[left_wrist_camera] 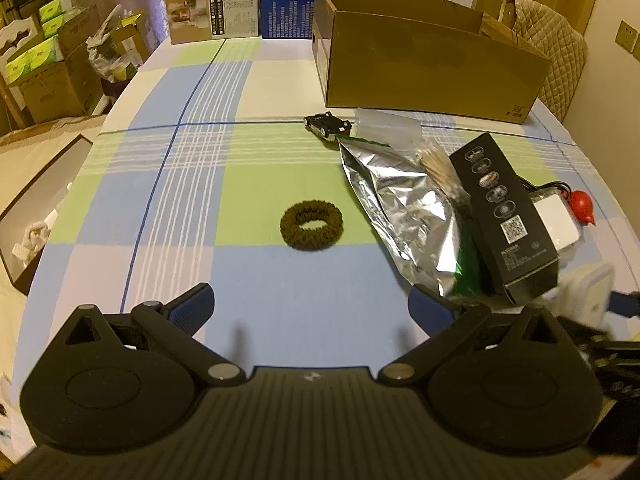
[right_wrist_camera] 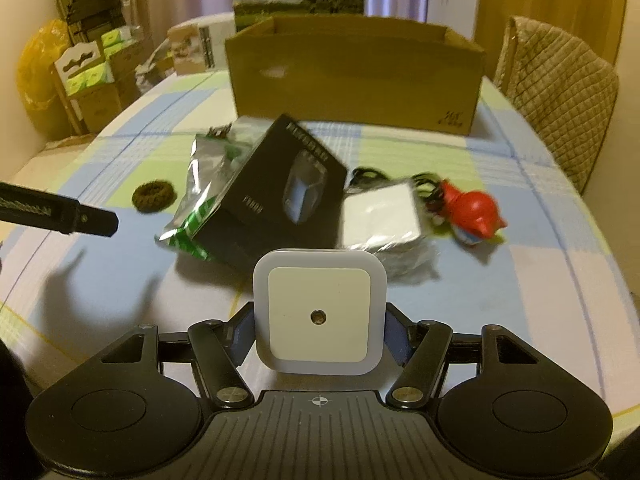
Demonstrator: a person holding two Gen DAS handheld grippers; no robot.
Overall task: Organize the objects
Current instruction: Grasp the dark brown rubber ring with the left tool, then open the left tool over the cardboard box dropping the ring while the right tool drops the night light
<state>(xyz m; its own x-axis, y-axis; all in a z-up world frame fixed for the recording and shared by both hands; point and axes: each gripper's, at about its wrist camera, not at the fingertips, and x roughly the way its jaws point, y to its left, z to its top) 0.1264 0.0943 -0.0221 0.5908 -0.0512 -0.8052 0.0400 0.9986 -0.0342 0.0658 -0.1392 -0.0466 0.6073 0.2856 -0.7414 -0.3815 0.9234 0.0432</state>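
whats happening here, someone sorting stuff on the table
Yes. A person is working with two handheld grippers. The right gripper is shut on a white square night light, lifted in front of the clutter. The left gripper is open and empty, facing a brown hair tie. The cardboard box stands open behind the pile.

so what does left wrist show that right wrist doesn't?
Only left wrist: the toy car near the cardboard box, a clear plastic piece beside it, and the left hand-held gripper, open with nothing between its fingers.
Only right wrist: the right hand-held gripper shut on a white square night light, seen face-on.
Both: the box, brown hair tie, foil bag, black carton, white packet, red toy and checked tablecloth.
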